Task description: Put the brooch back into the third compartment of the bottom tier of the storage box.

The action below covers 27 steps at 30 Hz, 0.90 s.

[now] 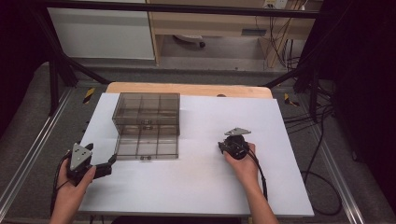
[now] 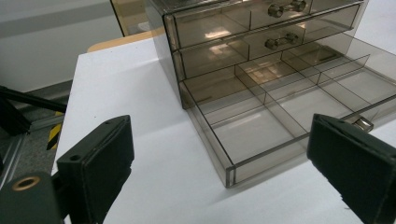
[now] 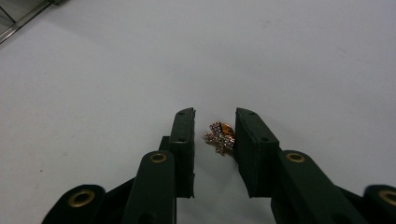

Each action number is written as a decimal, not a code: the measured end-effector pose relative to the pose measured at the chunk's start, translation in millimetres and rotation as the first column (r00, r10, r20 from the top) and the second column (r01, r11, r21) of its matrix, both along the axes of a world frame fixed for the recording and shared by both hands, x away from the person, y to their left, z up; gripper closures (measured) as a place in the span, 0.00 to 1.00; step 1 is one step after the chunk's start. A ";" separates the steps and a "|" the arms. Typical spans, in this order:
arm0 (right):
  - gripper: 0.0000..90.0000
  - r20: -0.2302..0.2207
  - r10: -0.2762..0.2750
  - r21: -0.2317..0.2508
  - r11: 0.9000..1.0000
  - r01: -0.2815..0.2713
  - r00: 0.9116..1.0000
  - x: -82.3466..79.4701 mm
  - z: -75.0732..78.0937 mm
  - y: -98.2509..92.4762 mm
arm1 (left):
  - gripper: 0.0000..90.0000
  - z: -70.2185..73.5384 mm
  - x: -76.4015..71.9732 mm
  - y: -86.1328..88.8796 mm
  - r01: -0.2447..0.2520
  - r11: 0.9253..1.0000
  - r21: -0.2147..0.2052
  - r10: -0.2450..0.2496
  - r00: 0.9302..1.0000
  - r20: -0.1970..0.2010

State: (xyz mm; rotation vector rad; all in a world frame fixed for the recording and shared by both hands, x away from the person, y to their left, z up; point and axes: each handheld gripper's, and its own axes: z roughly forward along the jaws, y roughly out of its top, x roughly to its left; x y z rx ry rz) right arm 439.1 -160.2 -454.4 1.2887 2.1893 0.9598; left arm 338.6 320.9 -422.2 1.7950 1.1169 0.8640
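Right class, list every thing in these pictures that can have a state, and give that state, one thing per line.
Drawer cabinet: upright on the white table.
Bottom drawer: pulled out, its compartments empty.
Upper drawers: shut.
Sparkly brooch: lying on the table, between the right jaws, a small gap at one side.
Left gripper: jaws wide open, nothing between them.
Right gripper: jaws nearly closed around the brooch.

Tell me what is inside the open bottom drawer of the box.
The open drawer shows bare compartments split by clear dividers, with nothing in them. Its front right corner is covered by a pad of the left claw, so that part cannot be checked.
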 end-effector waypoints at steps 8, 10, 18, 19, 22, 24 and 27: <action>0.81 0.000 0.005 0.004 1.000 -0.005 1.000 -0.5 -0.1 -0.6 | 0.08 -0.2 0.1 -2.0 0.008 1.000 0.004 -0.008 1.000 0.000; 0.82 -0.001 0.007 0.008 1.000 -0.007 1.000 0.0 -0.2 -1.7 | 0.08 -0.3 0.8 -1.9 0.007 1.000 0.004 -0.007 1.000 -0.001; 0.85 -0.007 0.007 0.011 1.000 -0.006 1.000 0.0 0.4 -3.7 | 0.08 -0.2 0.3 -1.9 0.010 1.000 0.006 -0.010 1.000 -0.003; 0.85 -0.007 0.007 0.009 1.000 -0.007 1.000 -0.2 0.5 -3.8 | 0.08 -0.2 0.3 -2.0 0.010 1.000 0.005 -0.010 1.000 -0.002; 0.87 -0.005 0.009 0.011 1.000 -0.008 1.000 -1.0 0.8 -4.2 | 0.08 -0.3 0.8 -2.7 0.012 1.000 0.006 -0.012 1.000 -0.002; 0.88 -0.004 0.009 0.012 1.000 -0.009 1.000 -1.2 1.1 -4.9 | 0.08 -0.5 0.9 -3.6 0.017 1.000 0.009 -0.017 1.000 -0.003; 0.88 -0.005 0.010 0.017 1.000 -0.010 1.000 -1.0 1.4 -5.8 | 0.08 -0.8 0.8 -4.0 0.019 1.000 0.009 -0.019 1.000 -0.005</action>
